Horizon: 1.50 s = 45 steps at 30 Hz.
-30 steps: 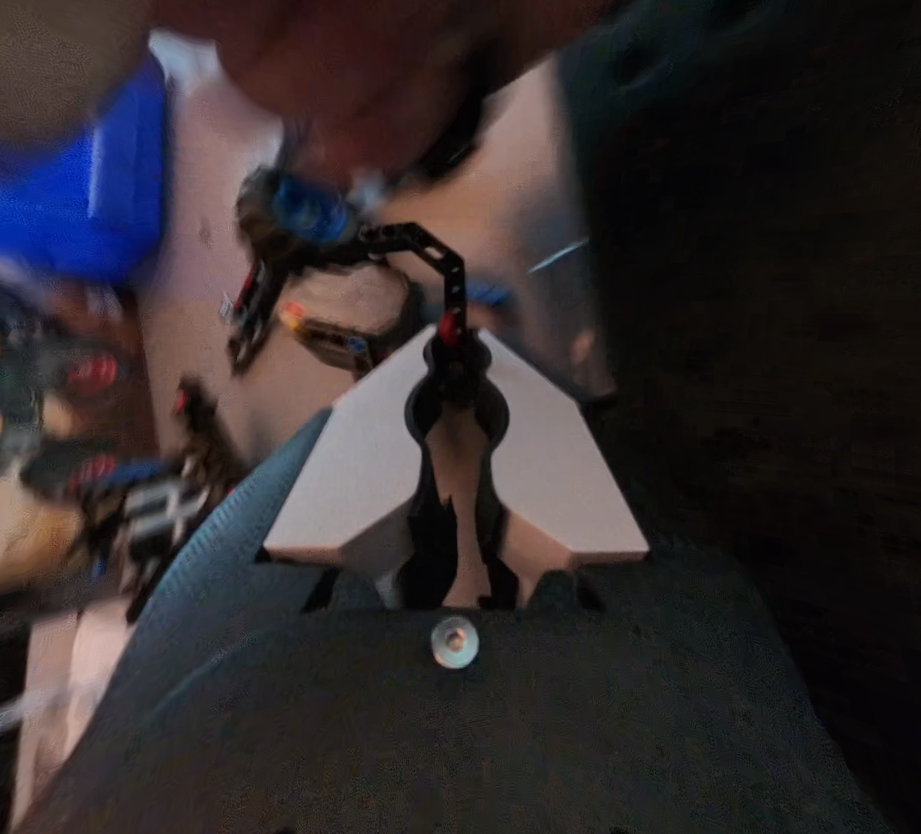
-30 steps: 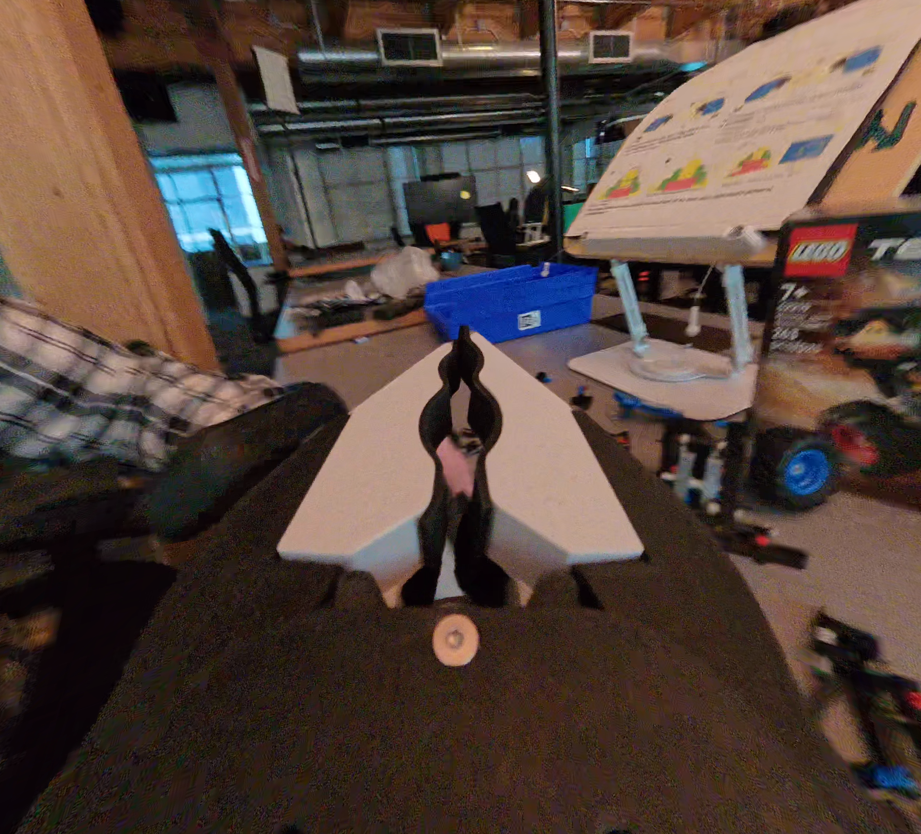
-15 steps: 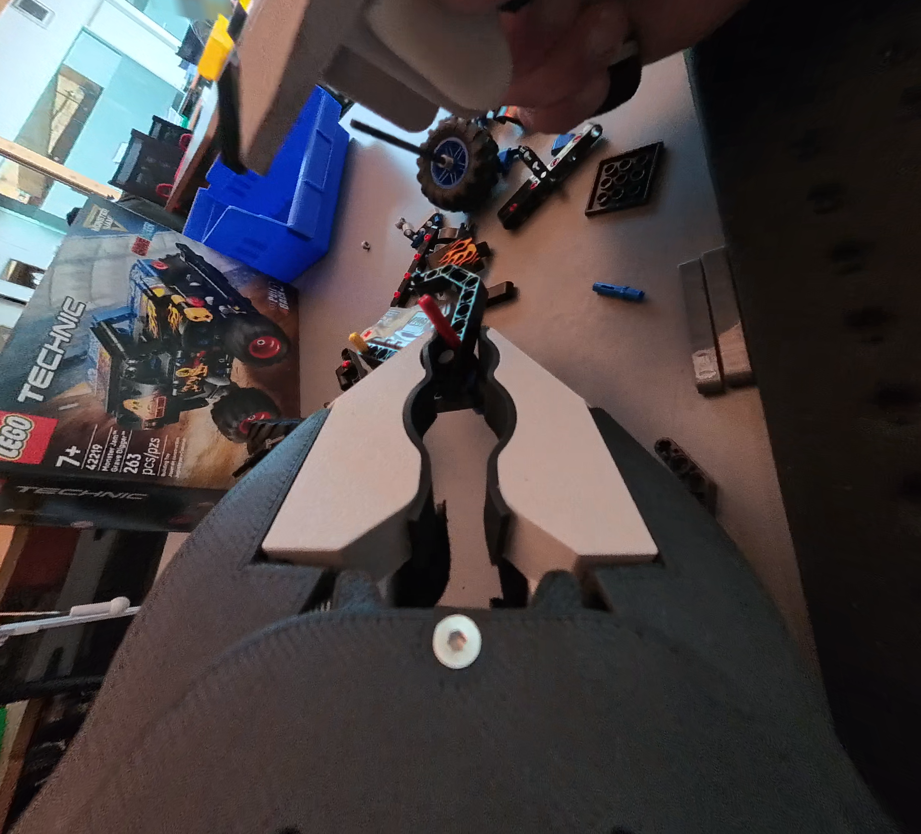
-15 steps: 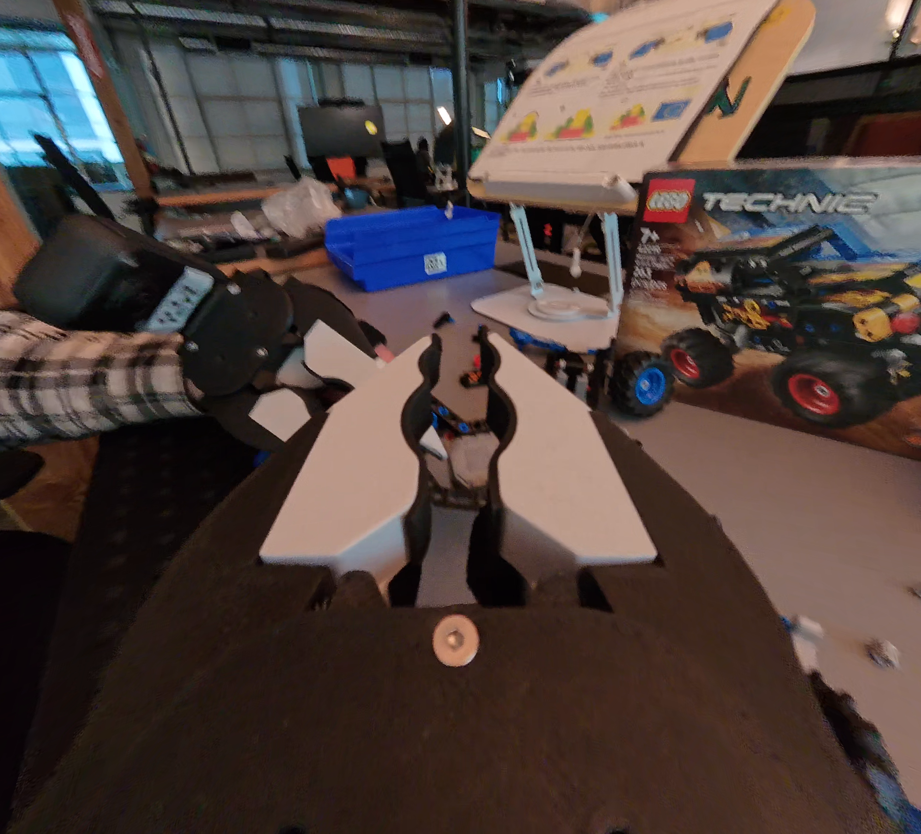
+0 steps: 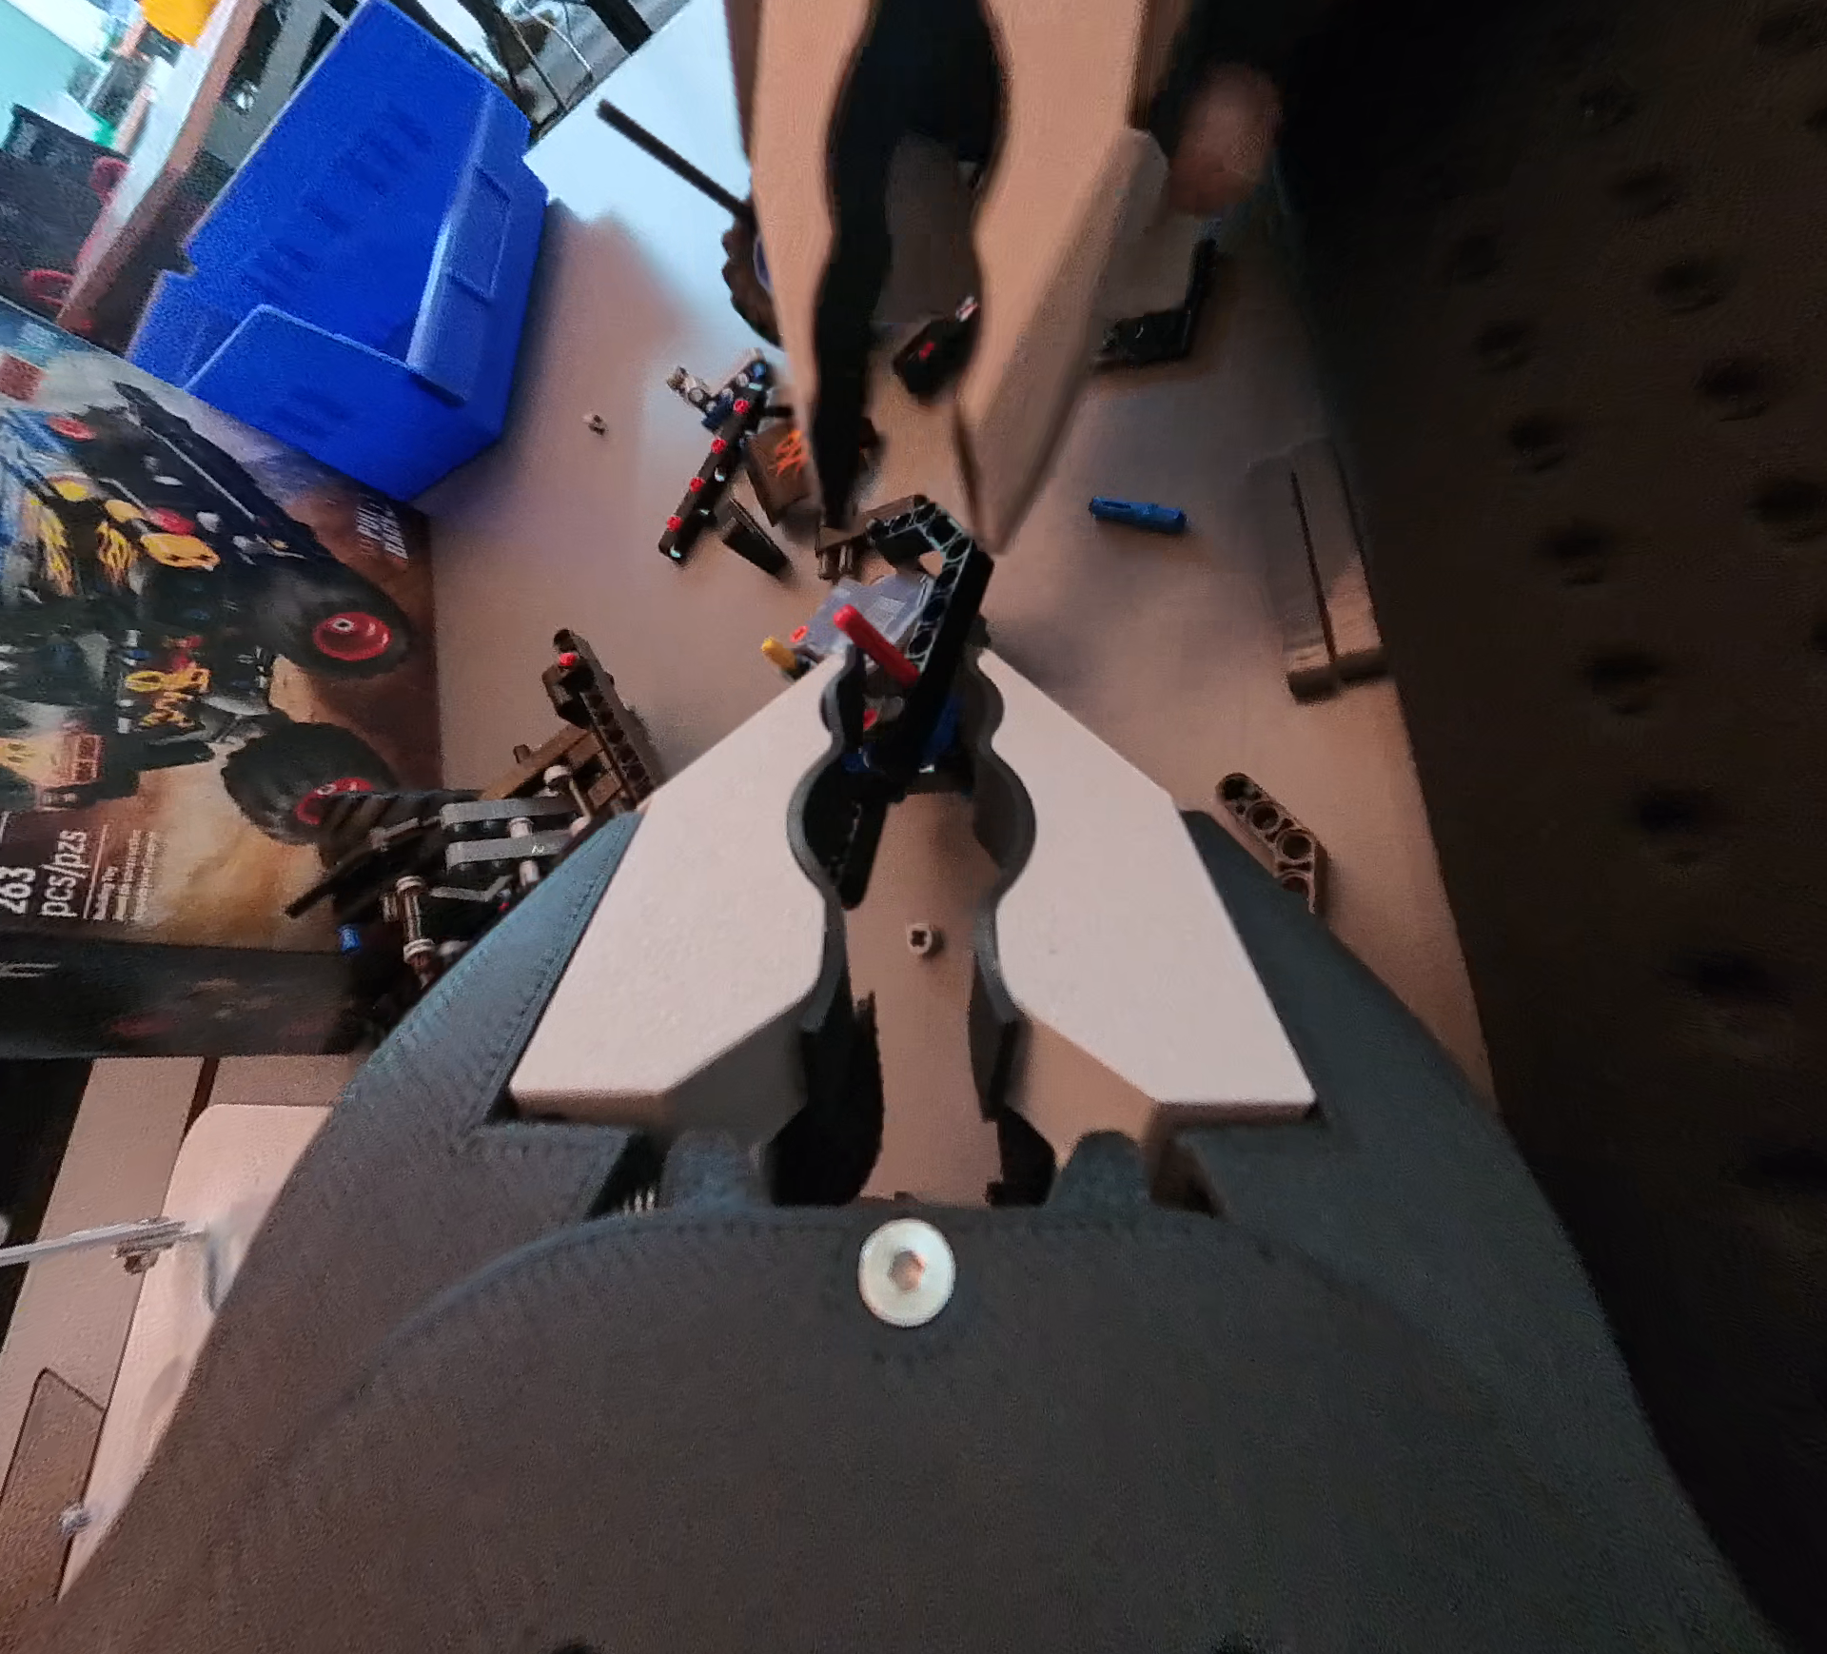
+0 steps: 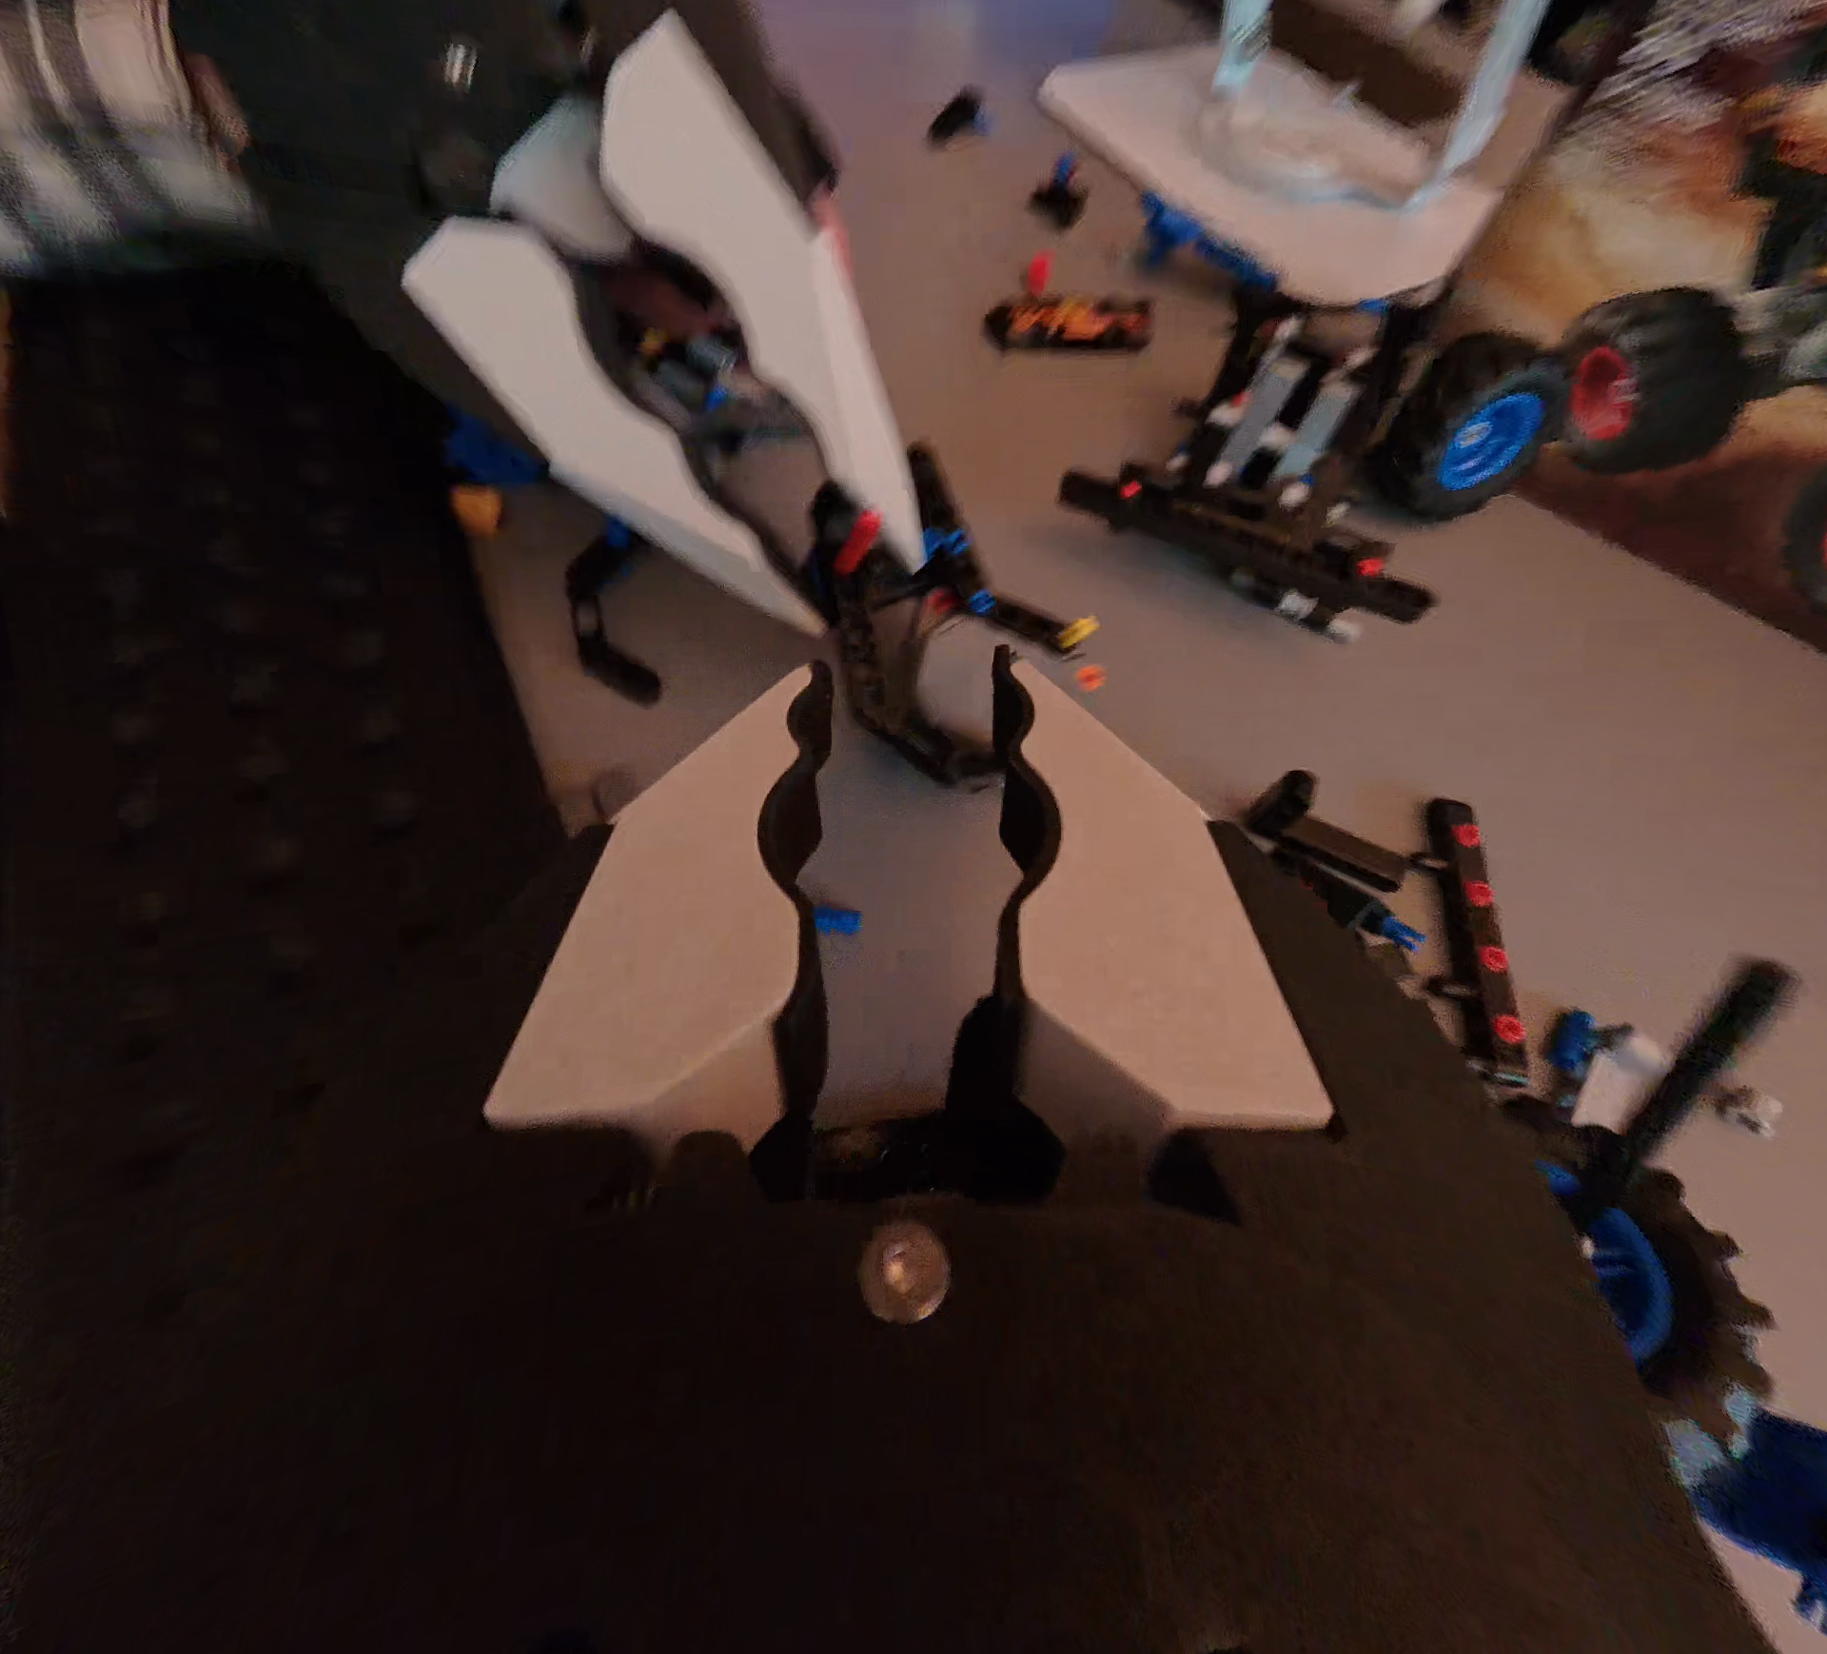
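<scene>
Bin (image 5: pixel 346 262) beside box (image 5: pixel 148 667); loose bricks (image 5: pixel 722 469) between tools.

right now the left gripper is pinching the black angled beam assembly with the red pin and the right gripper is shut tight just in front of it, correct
Not quite: the right gripper is open, its jaws standing apart with bare table between them, as the right wrist view shows. The rest holds: the left gripper is pinching the black angled beam assembly with the red pin, and the right gripper sits just in front of it.

Glossy plastic blue bin (image 5: pixel 346 272), matt grey tabletop (image 5: pixel 1137 618).
</scene>
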Each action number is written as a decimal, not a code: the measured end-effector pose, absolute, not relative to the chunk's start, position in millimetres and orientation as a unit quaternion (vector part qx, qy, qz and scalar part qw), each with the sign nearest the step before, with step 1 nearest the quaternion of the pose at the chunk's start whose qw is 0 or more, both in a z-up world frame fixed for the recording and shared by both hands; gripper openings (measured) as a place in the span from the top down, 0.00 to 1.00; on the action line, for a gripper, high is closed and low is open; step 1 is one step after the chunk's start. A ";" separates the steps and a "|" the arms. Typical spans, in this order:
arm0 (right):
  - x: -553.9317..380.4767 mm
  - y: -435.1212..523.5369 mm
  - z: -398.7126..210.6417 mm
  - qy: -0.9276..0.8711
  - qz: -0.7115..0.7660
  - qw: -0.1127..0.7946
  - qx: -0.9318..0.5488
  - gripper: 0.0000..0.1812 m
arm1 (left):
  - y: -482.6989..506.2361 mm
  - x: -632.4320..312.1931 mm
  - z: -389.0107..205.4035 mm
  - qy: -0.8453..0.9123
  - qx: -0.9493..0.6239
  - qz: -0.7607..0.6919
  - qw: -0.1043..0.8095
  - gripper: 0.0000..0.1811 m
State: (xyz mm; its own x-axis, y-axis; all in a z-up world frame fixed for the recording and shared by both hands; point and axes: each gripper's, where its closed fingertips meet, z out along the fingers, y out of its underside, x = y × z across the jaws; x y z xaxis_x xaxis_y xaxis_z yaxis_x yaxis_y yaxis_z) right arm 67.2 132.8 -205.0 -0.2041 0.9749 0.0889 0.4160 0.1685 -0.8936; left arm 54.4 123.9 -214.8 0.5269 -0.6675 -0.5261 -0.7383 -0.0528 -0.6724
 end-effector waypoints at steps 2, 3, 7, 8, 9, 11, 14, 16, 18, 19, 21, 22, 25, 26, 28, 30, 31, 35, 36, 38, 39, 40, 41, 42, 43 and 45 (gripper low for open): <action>66.7 124.8 -219.3 -0.707 0.359 0.344 -0.503 0.84 | 124.4 55.0 -215.9 0.481 -0.731 0.024 0.483 0.92; 65.1 125.3 -224.6 -0.716 0.341 0.344 -0.503 0.86 | 124.6 55.4 -216.4 0.478 -0.734 0.018 0.482 0.92; 57.2 127.0 -218.1 -0.726 0.299 0.388 -0.484 0.95 | 130.1 48.7 -208.3 0.457 -0.738 0.027 0.496 0.90; 55.2 126.4 -213.5 -0.717 0.312 0.394 -0.483 0.95 | 131.4 46.7 -205.4 0.446 -0.741 0.018 0.501 0.88; 55.4 126.2 -208.3 -0.712 0.322 0.399 -0.480 0.95 | 130.6 46.7 -204.0 0.439 -0.744 0.002 0.503 0.85; 56.3 123.6 -195.6 -0.688 0.375 0.392 -0.482 0.95 | 130.8 46.3 -197.8 0.428 -0.741 -0.012 0.517 0.83; 58.3 123.8 -180.3 -0.651 0.438 0.379 -0.490 0.96 | 130.6 50.8 -188.0 0.409 -0.737 -0.040 0.536 0.78; 59.2 123.4 -178.0 -0.645 0.448 0.377 -0.491 0.96 | 133.9 47.5 -188.9 0.389 -0.749 -0.047 0.534 0.81; 58.6 124.4 -175.7 -0.639 0.451 0.382 -0.493 0.96 | 137.6 42.7 -191.2 0.365 -0.762 -0.059 0.532 0.81; 57.9 125.2 -175.9 -0.638 0.448 0.384 -0.495 0.96 | 138.1 42.2 -192.2 0.353 -0.769 -0.075 0.528 0.82; 56.7 127.5 -176.8 -0.636 0.441 0.390 -0.499 0.96 | 141.4 35.5 -193.4 0.321 -0.783 -0.094 0.524 0.77; 56.3 128.0 -175.9 -0.631 0.446 0.389 -0.501 0.96 | 141.6 33.8 -191.1 0.312 -0.785 -0.103 0.525 0.75; 55.8 131.8 -169.3 -0.609 0.466 0.390 -0.509 0.96 | 142.2 33.3 -189.7 0.275 -0.797 -0.141 0.519 0.76; 55.7 131.7 -168.9 -0.609 0.467 0.391 -0.508 0.96 | 142.2 35.0 -193.1 0.275 -0.800 -0.147 0.513 0.76; 55.4 131.0 -166.1 -0.604 0.473 0.394 -0.506 0.96 | 141.1 43.5 -191.2 0.282 -0.790 -0.163 0.519 0.82; 54.7 133.3 -166.6 -0.600 0.472 0.394 -0.511 0.96 | 144.3 42.1 -192.6 0.277 -0.792 -0.155 0.521 0.82; 54.1 134.7 -167.2 -0.600 0.468 0.398 -0.513 0.96 | 145.6 41.5 -192.1 0.273 -0.793 -0.153 0.523 0.83; 49.2 142.9 -172.5 -0.621 0.389 0.449 -0.511 0.96 | 148.5 37.0 -194.0 0.275 -0.800 -0.125 0.519 0.84; 46.5 143.2 -176.0 -0.635 0.355 0.463 -0.506 0.95 | 147.7 38.3 -197.1 0.281 -0.803 -0.120 0.512 0.84; 42.1 145.7 -185.7 -0.660 0.297 0.473 -0.502 0.97 | 148.7 36.6 -204.0 0.289 -0.811 -0.091 0.501 0.84; 41.1 148.2 -188.5 -0.663 0.283 0.474 -0.506 0.97 | 149.5 35.5 -205.4 0.289 -0.813 -0.085 0.498 0.84; 40.7 149.9 -188.6 -0.660 0.280 0.473 -0.513 0.97 | 149.8 35.8 -204.9 0.287 -0.813 -0.087 0.499 0.84; 40.8 151.6 -188.4 -0.657 0.277 0.473 -0.517 0.97 | 150.0 35.7 -205.1 0.290 -0.813 -0.082 0.498 0.84; 41.3 154.2 -187.7 -0.649 0.282 0.472 -0.526 0.97 | 150.7 35.3 -205.3 0.293 -0.812 -0.074 0.500 0.85; 41.9 156.6 -186.7 -0.635 0.302 0.464 -0.539 0.97 | 151.5 34.8 -204.5 0.293 -0.810 -0.064 0.504 0.86; 44.4 159.9 -182.2 -0.613 0.335 0.454 -0.553 0.97 | 152.3 35.6 -198.8 0.291 -0.803 -0.058 0.517 0.88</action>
